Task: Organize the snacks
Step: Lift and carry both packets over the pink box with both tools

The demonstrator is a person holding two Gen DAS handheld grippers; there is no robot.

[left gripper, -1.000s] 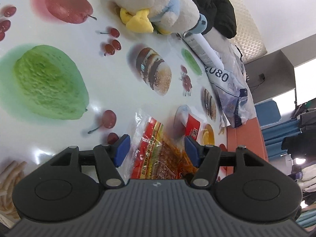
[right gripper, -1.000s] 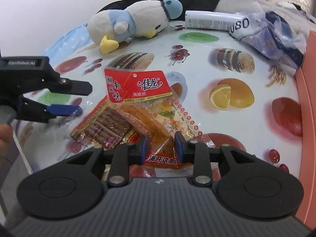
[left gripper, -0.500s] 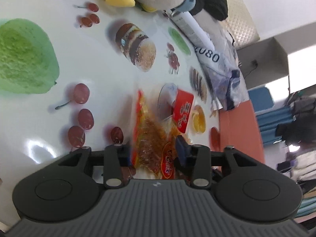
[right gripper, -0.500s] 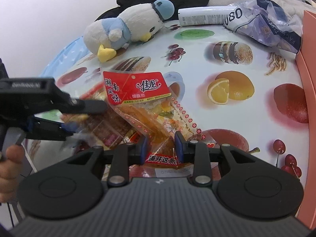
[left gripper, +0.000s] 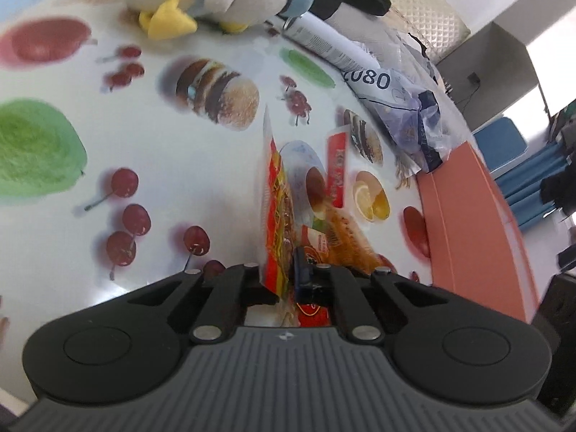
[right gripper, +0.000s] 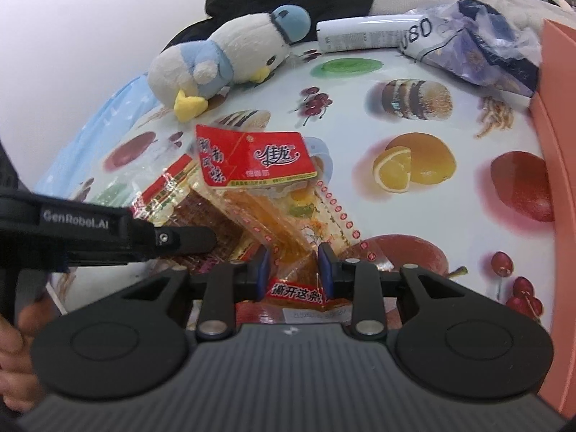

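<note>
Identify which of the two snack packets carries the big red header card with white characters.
It is the orange packet clamped in the right gripper. The brown-filled packet, held by the left gripper, has only a thin red-and-yellow striped edge, no header card.

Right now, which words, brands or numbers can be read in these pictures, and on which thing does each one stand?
"GenRobot.AI": side of the black left hand-held gripper.
"佳龙": red header card of the clear orange snack bag.
"撕开这条": red tear strip of that bag.
"080": crumpled white plastic bag.
White tube: print too small.
</note>
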